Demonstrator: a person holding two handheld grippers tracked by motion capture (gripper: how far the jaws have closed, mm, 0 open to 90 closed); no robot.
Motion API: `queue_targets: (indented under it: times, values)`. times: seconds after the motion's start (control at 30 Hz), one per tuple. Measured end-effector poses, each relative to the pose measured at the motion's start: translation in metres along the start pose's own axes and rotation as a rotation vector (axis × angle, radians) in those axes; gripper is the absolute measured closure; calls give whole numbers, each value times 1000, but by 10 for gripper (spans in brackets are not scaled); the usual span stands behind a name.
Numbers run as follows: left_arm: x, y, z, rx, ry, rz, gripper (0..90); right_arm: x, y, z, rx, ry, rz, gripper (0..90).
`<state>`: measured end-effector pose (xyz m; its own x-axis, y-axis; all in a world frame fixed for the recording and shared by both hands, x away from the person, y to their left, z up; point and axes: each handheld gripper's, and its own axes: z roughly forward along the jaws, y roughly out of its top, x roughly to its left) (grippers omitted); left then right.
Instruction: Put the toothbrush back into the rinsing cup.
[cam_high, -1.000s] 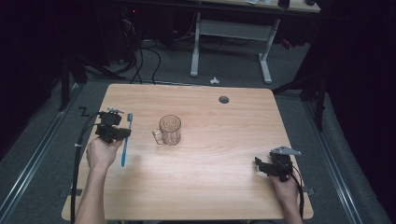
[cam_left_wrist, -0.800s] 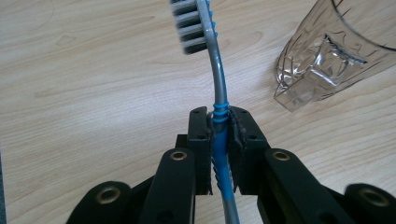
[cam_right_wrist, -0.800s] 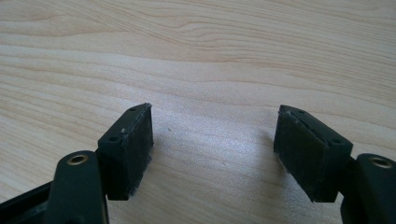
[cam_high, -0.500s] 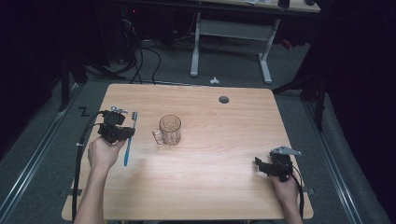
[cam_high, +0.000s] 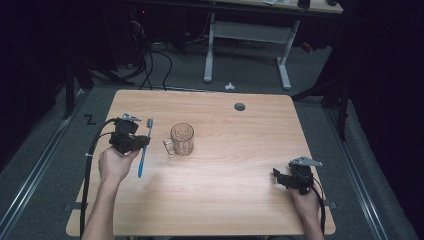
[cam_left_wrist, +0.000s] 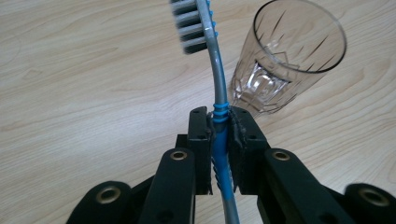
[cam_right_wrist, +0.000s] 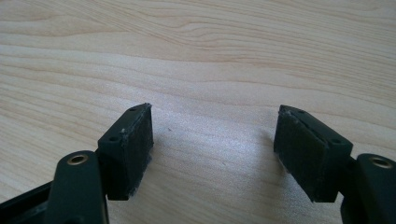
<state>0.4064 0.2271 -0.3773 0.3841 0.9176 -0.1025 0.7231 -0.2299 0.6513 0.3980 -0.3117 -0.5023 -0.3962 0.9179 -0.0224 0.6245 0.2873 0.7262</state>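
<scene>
My left gripper is shut on a blue and grey toothbrush, clamped at mid-handle. The bristled head points away from me, lifted off the table. A clear glass cup stands upright just right of the brush head, a short gap between them. At the table's right front my right gripper rests low over bare wood. Its jaws stand wide apart with nothing between them.
The wooden table has a round dark grommet near its far edge. Beyond it stand a desk frame and cables on the floor. A black cable trails from the left gripper along the table's left edge.
My left gripper has carried the toothbrush a little to the right and up, closer to the glass. The right gripper has stayed put.
</scene>
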Motion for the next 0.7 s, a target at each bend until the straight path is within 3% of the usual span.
queue_targets:
  times: [0.37,0.7]
  values:
    - [-6,2,-1,-58,-41,-7,800,0,0,0,0,0,0,288]
    - [-17,10,-2,-101,-55,19,800,0,0,0,0,0,-1,288]
